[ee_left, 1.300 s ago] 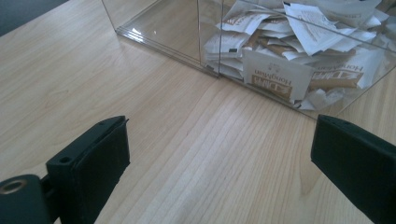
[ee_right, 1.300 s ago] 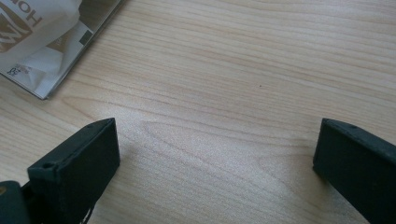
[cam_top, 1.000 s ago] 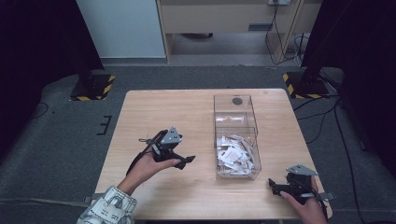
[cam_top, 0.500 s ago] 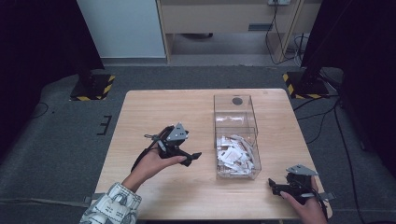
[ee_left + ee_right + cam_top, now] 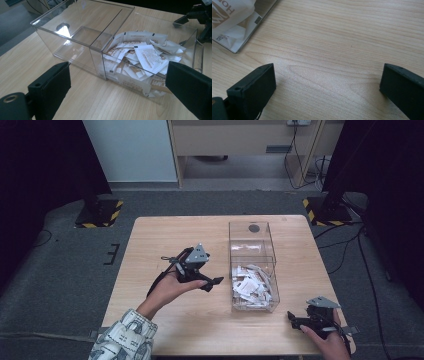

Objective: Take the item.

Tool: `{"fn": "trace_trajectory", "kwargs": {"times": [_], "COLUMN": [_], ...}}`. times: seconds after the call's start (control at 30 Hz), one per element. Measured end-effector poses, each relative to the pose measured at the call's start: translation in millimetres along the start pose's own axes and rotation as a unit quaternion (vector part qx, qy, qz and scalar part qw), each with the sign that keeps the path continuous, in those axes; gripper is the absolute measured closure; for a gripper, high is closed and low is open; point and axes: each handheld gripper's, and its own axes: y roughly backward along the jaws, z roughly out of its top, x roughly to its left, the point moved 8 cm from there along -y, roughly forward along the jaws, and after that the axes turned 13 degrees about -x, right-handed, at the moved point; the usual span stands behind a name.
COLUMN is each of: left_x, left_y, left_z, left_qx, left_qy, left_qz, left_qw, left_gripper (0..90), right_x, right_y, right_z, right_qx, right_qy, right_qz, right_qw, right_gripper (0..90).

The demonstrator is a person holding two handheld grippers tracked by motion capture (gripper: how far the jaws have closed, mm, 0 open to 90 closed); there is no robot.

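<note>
A clear plastic box (image 5: 253, 258) with two compartments stands right of the table's centre. Its near compartment holds several white and brown sachets (image 5: 251, 286); its far compartment is empty. My left gripper (image 5: 206, 270) hangs open just left of the box, held in a hand with a patterned sleeve. Along its spread jaws (image 5: 117, 85) I see the box wall (image 5: 96, 58) and the sachets (image 5: 147, 56) close ahead. My right gripper (image 5: 296, 321) rests open low at the table's front right corner, nothing between its jaws (image 5: 327, 85). The box's near corner (image 5: 234, 22) lies beyond them.
The wooden table (image 5: 160, 245) is bare on its left half and behind the box. The right gripper (image 5: 200, 17) appears beyond the box in the left gripper view. Grey carpet, cables and dark stands with striped bases (image 5: 100, 215) surround the table.
My left gripper has moved a little to the right and farther up the table, closer to the box. The right gripper has stayed put.
</note>
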Motion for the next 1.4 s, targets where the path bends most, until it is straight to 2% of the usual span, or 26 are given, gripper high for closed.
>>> {"fn": "trace_trajectory", "kwargs": {"times": [0.4, 0.67, 0.83, 0.87, 1.13, 1.33, 1.4], "left_x": [-13.3, -28.5, -33.5, -37.7, -50.7, -56.9, -60.5], "left_y": [-13.8, -29.1, -37.0, -41.7, -64.3, -76.7, -83.7], "left_z": [13.8, 17.7, 20.2, 20.3, 8.9, 3.2, -2.7], "left_qx": [-0.005, 0.002, 0.002, 0.005, 0.037, 0.046, 0.058], "left_qy": [-0.010, -0.020, -0.016, -0.018, -0.029, -0.028, -0.035], "left_qz": [-0.015, -0.033, -0.037, -0.042, -0.056, -0.056, -0.058], "left_qw": [0.9998, 0.9993, 0.9992, 0.9989, 0.9973, 0.9969, 0.9960], "left_gripper": [9.3, 16.7, 20.6, 21.0, 25.0, 25.6, 26.7], "right_x": [0.4, 0.4, 0.4, 0.3, 0.5, 0.5, 0.6], "right_y": [0.1, 0.0, 0.1, 0.1, 0.1, 0.1, 0.1], "right_z": [-0.1, -0.1, -0.1, -0.1, -0.1, -0.1, -0.1], "right_qx": [0.000, 0.000, 0.001, 0.000, 0.001, 0.000, 0.000], "right_qy": [-0.001, -0.002, -0.001, -0.001, -0.001, -0.001, -0.002], "right_qz": [-0.001, -0.001, -0.001, 0.000, 0.000, 0.000, 0.000], "right_qw": [1.0000, 1.0000, 1.0000, 1.0000, 1.0000, 1.0000, 1.0000], "right_gripper": [0.8, 0.8, 0.8, 0.8, 0.8, 0.8, 0.8]}}
